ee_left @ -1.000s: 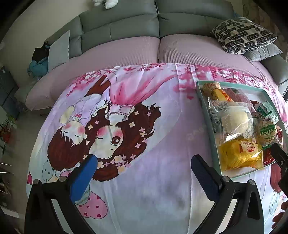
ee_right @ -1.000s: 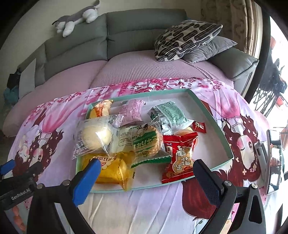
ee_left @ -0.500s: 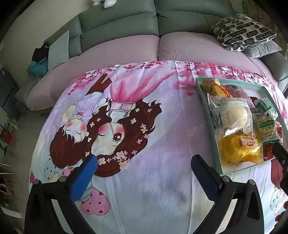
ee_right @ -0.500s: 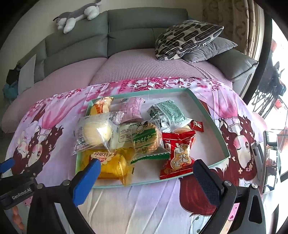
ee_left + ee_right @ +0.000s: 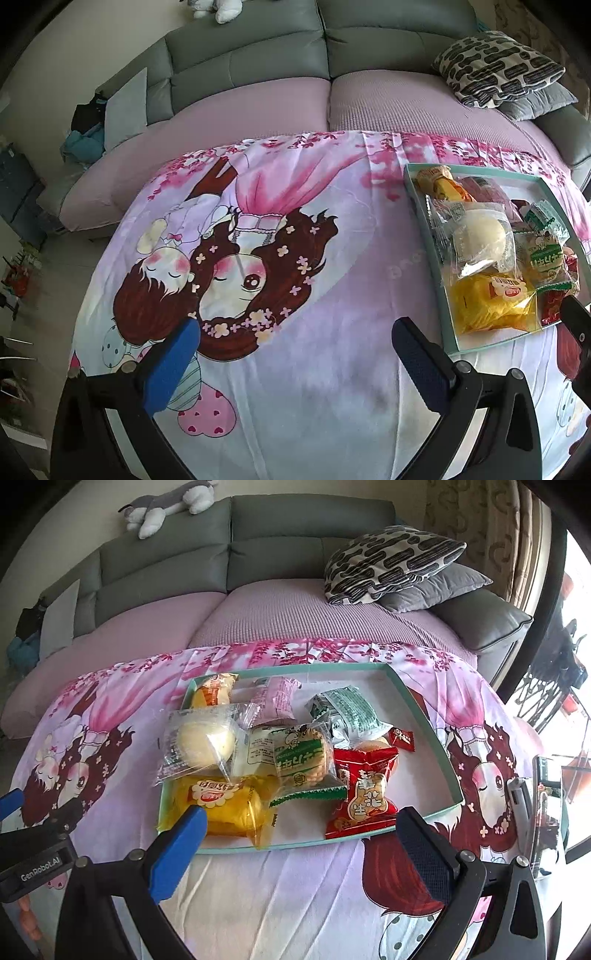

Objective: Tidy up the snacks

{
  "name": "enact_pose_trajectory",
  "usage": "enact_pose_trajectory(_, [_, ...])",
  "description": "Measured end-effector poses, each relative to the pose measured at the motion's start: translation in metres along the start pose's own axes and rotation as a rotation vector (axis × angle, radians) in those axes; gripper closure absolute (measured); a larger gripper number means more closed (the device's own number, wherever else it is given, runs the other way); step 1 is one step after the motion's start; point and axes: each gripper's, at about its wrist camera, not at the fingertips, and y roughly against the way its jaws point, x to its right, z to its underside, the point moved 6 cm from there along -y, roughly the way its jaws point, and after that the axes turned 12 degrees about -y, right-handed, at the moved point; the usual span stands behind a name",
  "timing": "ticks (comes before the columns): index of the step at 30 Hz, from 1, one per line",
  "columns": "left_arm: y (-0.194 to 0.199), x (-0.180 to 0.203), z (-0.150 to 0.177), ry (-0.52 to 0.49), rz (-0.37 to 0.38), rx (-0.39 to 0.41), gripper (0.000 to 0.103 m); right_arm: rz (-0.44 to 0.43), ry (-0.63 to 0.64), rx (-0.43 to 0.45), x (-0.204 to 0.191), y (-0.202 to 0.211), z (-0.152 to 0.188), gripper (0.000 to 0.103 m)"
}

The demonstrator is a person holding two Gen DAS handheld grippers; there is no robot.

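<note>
A shallow teal-rimmed tray [image 5: 436,734] on the cartoon-print cloth holds several packaged snacks: a yellow bag [image 5: 225,805], a clear-wrapped bun [image 5: 203,740], a green-striped cracker pack [image 5: 303,760], a red packet [image 5: 364,790], a green packet [image 5: 347,709] and a pink pack [image 5: 277,698]. My right gripper [image 5: 299,845] is open and empty just in front of the tray's near edge. My left gripper [image 5: 295,354] is open and empty over bare cloth, left of the tray [image 5: 413,192]; the yellow bag [image 5: 491,302] lies nearest it.
A grey sofa with a purple seat cover [image 5: 258,605] runs behind the table. Patterned and grey pillows [image 5: 395,561] lie at its right end, a plush toy [image 5: 166,502] on its back. A phone on a stand [image 5: 546,805] is at the table's right edge.
Both grippers have pulled back slightly, so the tray sits a little farther off in both views. Both stay open and empty. The snacks have not moved.
</note>
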Motion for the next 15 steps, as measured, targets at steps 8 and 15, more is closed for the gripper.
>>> enact_pose_trajectory(8, [-0.0002,-0.0012,-0.0001,0.004,-0.012,-0.003,0.0,0.001,-0.008,-0.001,0.002,-0.0007,-0.0007,0.0])
enact_pose_trajectory(15, [0.0045,0.0008,-0.0031,-0.005,-0.006,0.025,0.0,0.003,-0.013,-0.008,0.0031,-0.0044,-0.0003,0.0])
